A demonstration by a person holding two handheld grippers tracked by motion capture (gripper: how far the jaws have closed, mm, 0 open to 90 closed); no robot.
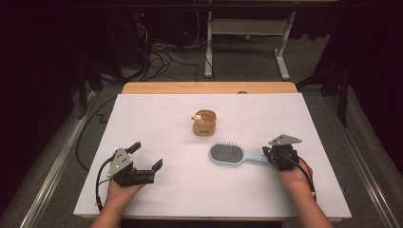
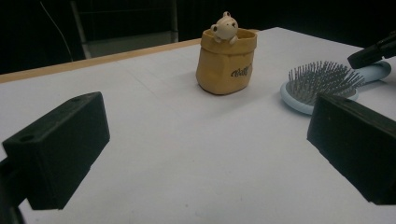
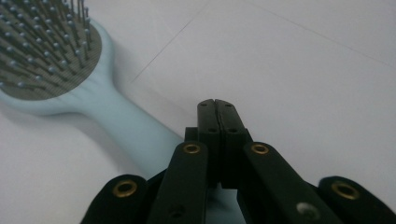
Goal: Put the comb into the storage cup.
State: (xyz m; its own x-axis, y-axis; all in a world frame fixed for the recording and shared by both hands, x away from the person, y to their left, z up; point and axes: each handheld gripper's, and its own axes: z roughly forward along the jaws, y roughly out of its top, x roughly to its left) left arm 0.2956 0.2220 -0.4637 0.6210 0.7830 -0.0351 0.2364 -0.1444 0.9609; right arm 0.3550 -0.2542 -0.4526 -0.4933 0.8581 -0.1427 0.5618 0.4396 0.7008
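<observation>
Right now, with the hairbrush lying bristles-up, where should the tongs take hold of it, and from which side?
Probably the handle of the light blue hairbrush: narrow and bare, pointing toward the right tongs, which sit shut above it. Open them and come from that end, closing across the handle's width; the head is wide and bristled.

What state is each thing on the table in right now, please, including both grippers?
hairbrush: lying flat, bristles up, handle toward the right gripper.
pouch: upright, open on top, a small figure peeking over its rim.
left gripper: jaws wide open, nothing between them.
right gripper: jaws shut together, over the brush handle's end, gripping nothing.
</observation>
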